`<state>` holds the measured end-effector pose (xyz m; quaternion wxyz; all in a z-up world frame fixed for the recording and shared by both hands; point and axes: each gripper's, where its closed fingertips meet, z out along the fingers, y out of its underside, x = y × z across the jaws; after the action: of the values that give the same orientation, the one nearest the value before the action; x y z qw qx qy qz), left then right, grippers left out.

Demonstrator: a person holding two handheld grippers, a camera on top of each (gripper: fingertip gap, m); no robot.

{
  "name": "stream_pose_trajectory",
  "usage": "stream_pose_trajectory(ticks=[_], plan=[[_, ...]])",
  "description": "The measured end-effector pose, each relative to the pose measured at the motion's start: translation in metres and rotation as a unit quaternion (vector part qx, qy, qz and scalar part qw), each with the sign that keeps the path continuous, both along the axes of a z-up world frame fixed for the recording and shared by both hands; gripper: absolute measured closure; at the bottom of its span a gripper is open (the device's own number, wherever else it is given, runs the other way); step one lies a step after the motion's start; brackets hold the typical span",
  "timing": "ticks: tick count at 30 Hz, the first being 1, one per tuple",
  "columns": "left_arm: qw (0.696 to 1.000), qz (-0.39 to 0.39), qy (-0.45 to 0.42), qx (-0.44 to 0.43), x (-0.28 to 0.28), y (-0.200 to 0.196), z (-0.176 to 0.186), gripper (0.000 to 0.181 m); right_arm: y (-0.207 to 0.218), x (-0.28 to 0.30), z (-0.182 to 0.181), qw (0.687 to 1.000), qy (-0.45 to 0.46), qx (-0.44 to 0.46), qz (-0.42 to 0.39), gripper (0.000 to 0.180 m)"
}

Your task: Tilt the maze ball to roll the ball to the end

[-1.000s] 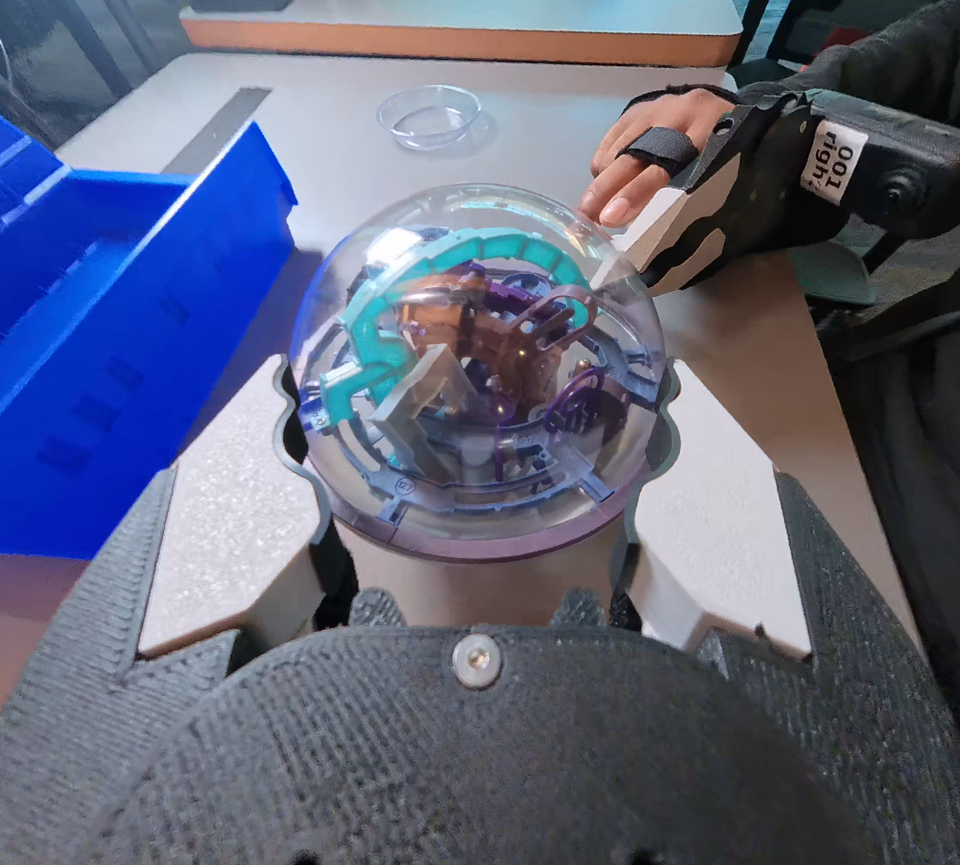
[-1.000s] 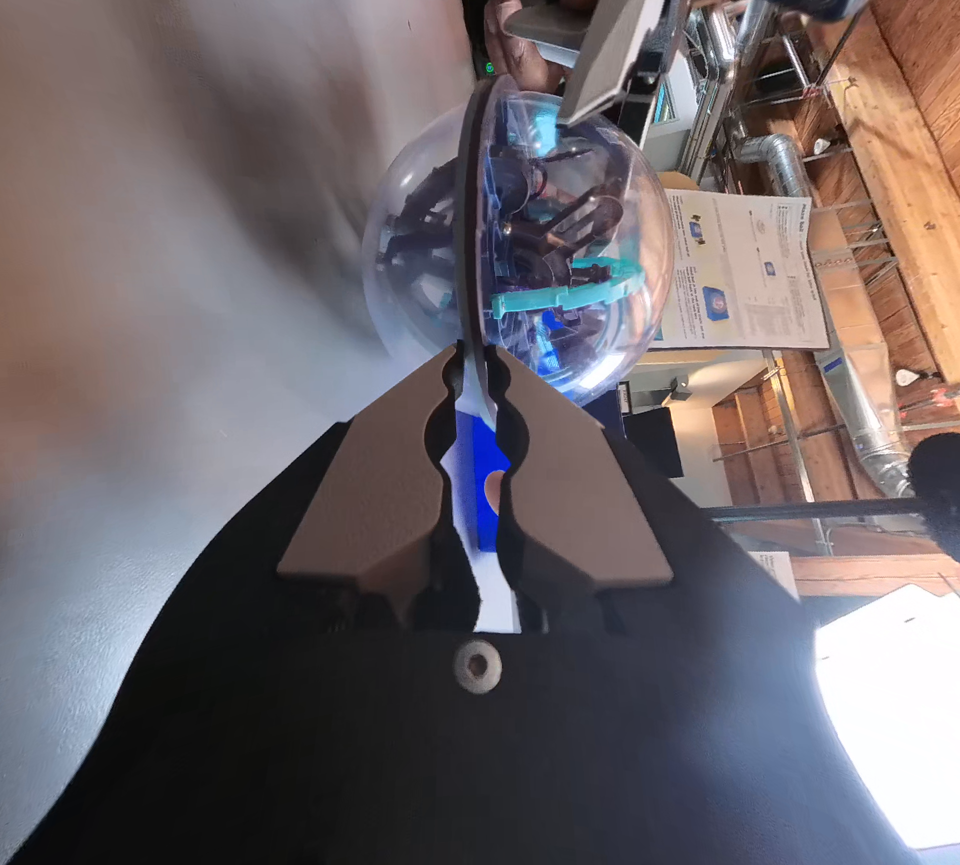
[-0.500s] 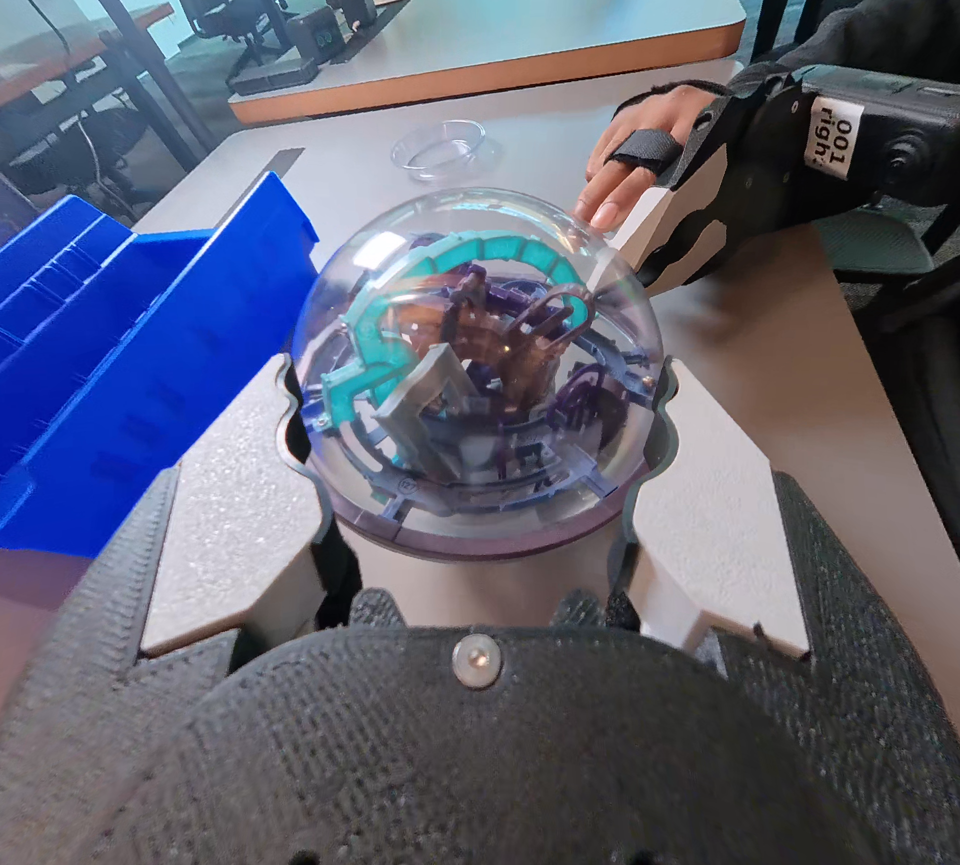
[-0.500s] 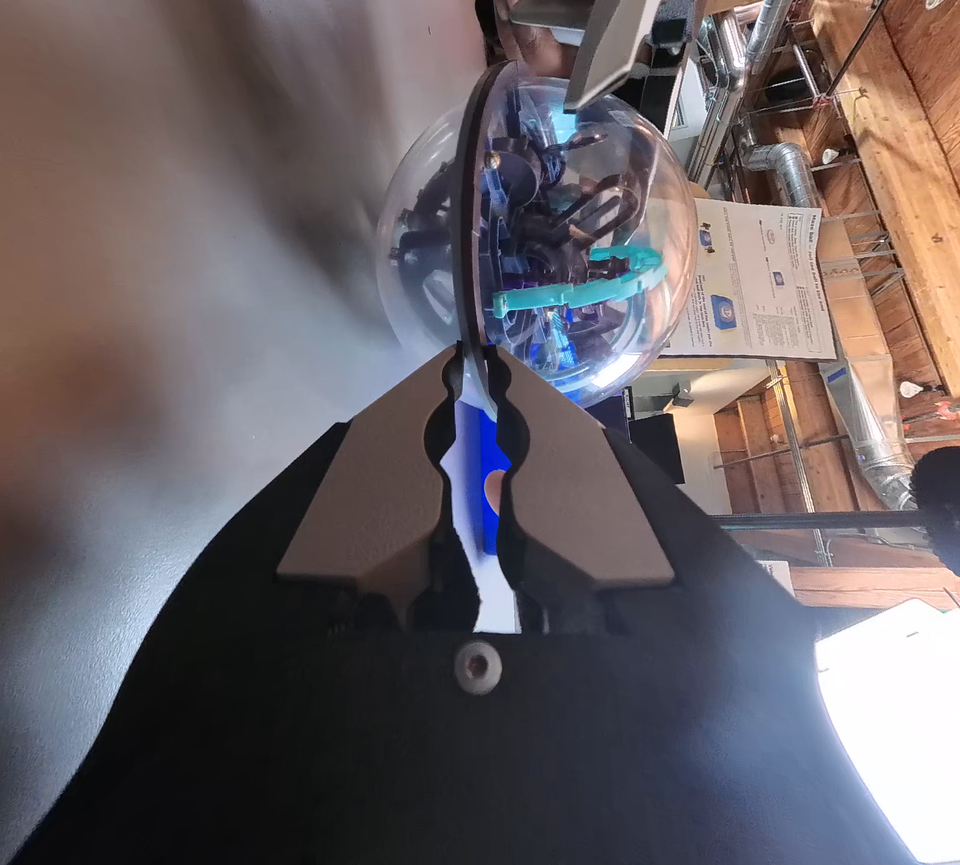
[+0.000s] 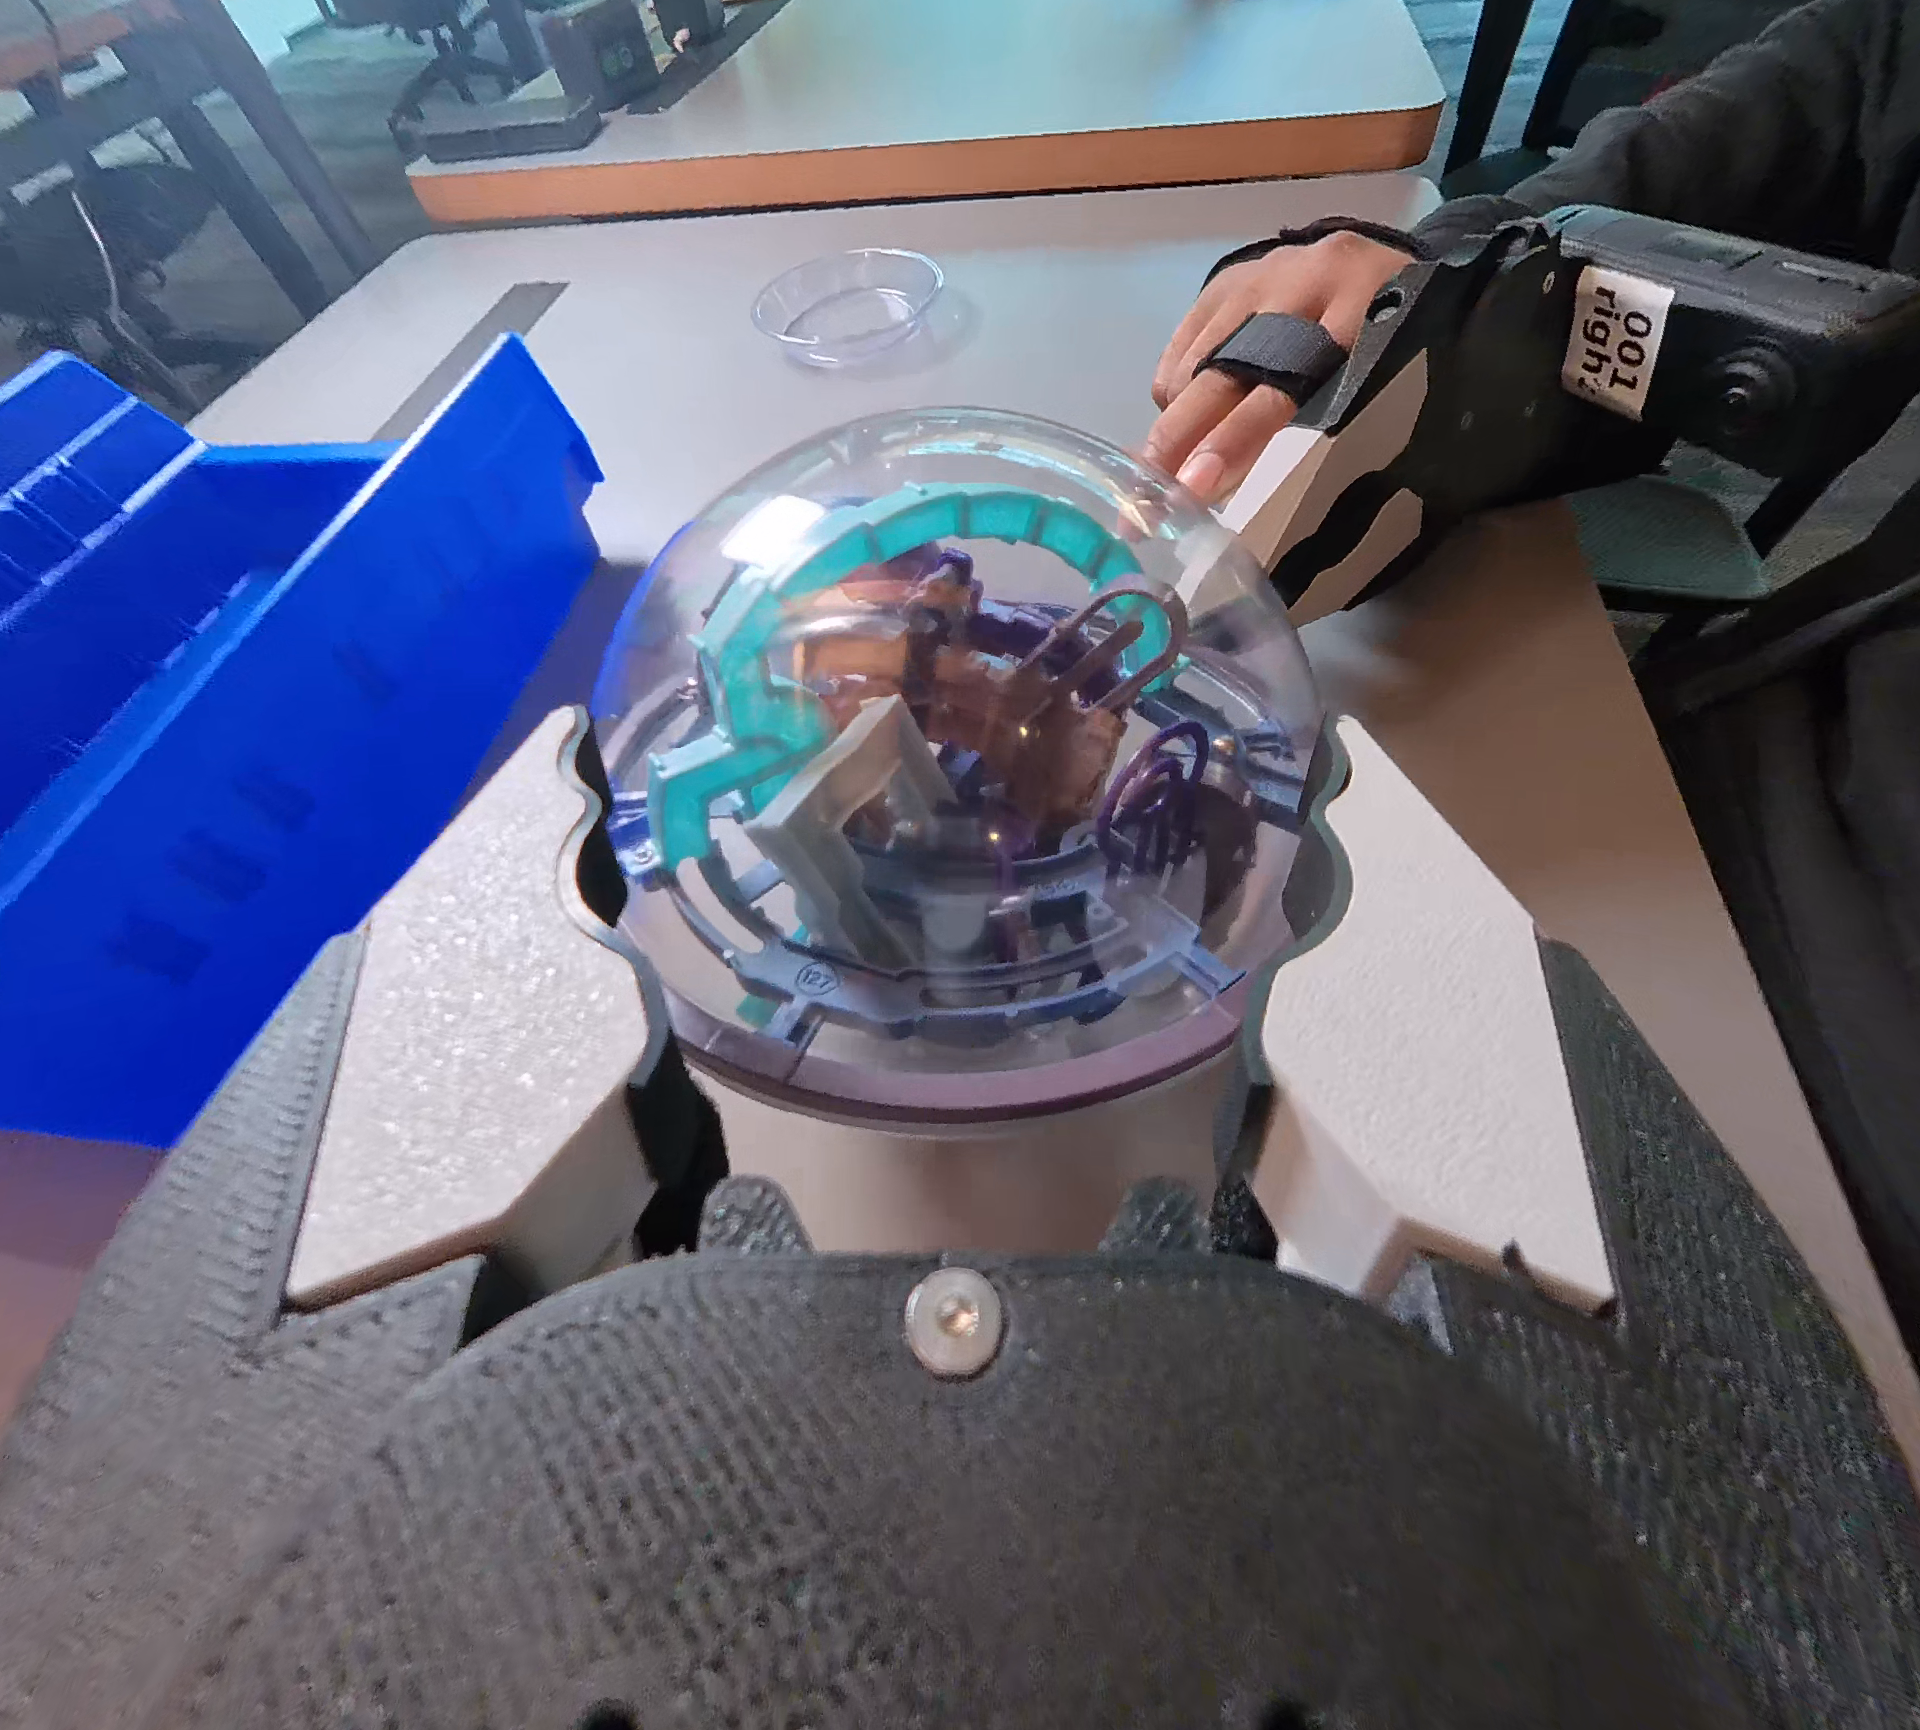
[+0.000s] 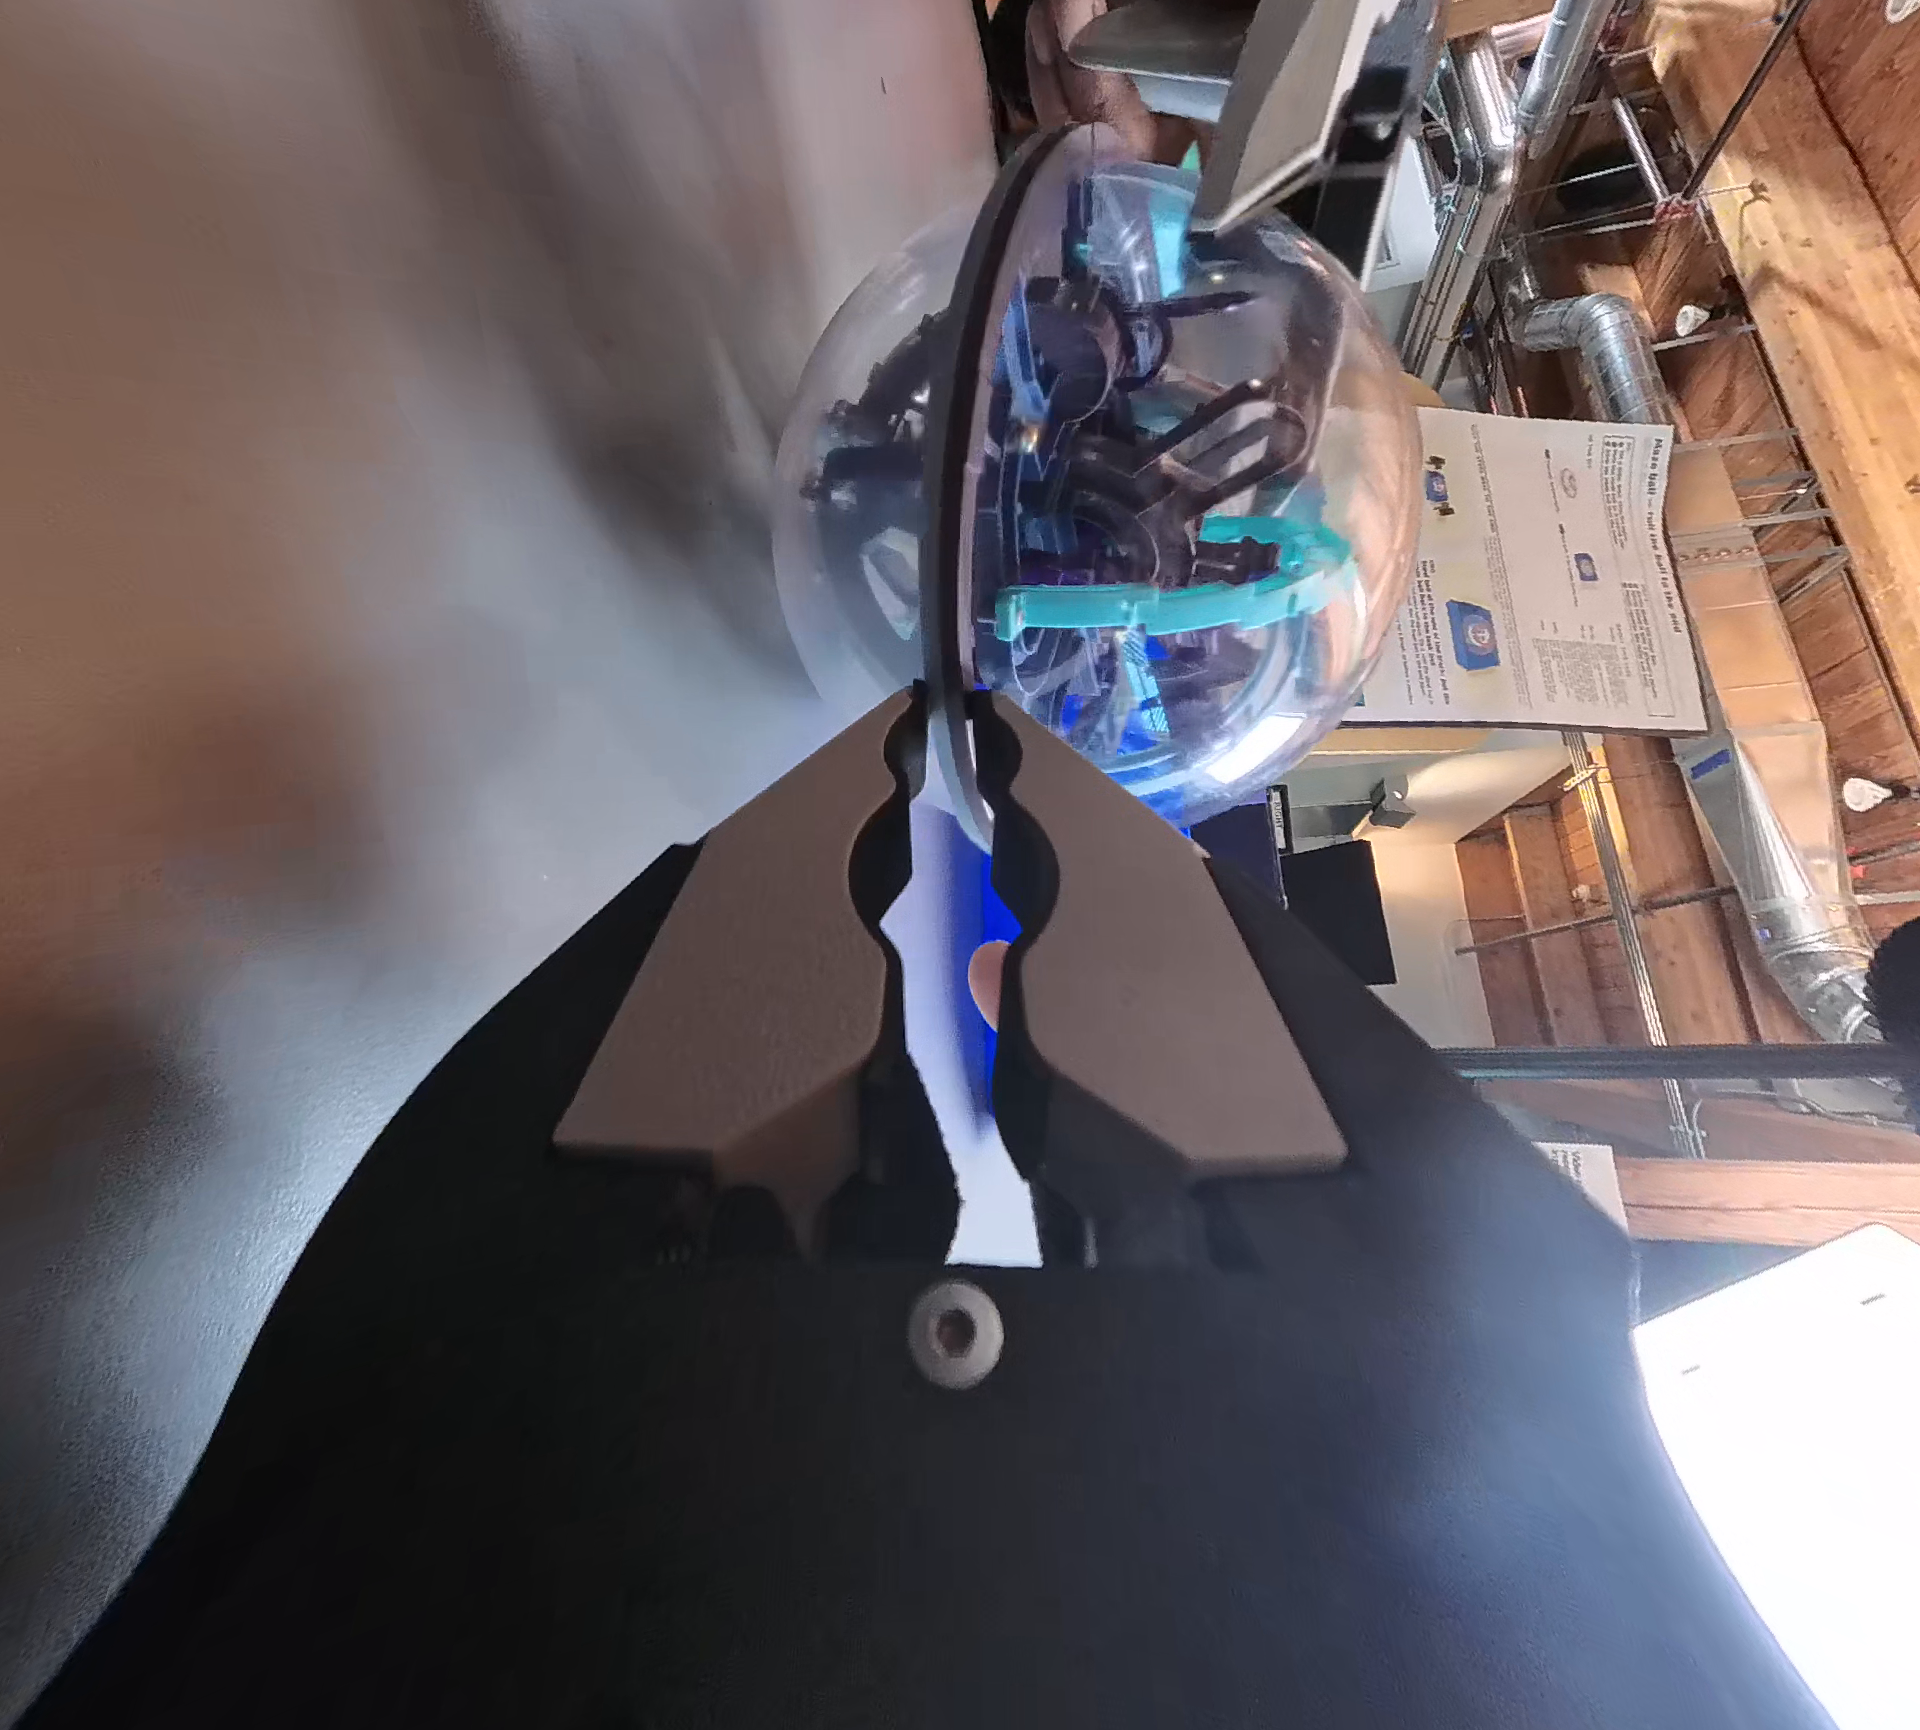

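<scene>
Cradling the maze ball (image 5: 951,745) just beside the blue bin (image 5: 260,693), the left gripper (image 5: 951,901) spans it with wide jaws; the right gripper (image 6: 948,724) pinches its equator rim, jaws narrow. Tilting should probably stay slow, both hands turning together.

light: bright daylight — glare blown out at lower right, right wrist view | blur: table (image 6: 416,330) smeared | edges: fisheye-bent

Both hand-held grippers (image 5: 951,859) (image 6: 948,704) clamped.
</scene>
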<state>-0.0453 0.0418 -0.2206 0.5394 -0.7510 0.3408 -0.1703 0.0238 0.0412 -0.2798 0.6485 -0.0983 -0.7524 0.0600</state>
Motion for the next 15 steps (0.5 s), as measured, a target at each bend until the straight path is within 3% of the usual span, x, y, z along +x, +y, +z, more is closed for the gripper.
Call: stream_pose_trajectory(ticks=[4, 15], plan=[[0.998, 0.005, 0.047, 0.047, 0.0028, -0.0031, -0.0017, 0.05, 0.0042, -0.0006, -0.0048, 1.0, -0.009, 0.002, -0.005, 0.173], [0.999, 0.016, -0.019, -0.046, -0.0011, 0.0051, 0.0028, 0.051, 0.0001, -0.0001, 0.0002, 0.998, -0.016, -0.062, 0.001, 0.174]])
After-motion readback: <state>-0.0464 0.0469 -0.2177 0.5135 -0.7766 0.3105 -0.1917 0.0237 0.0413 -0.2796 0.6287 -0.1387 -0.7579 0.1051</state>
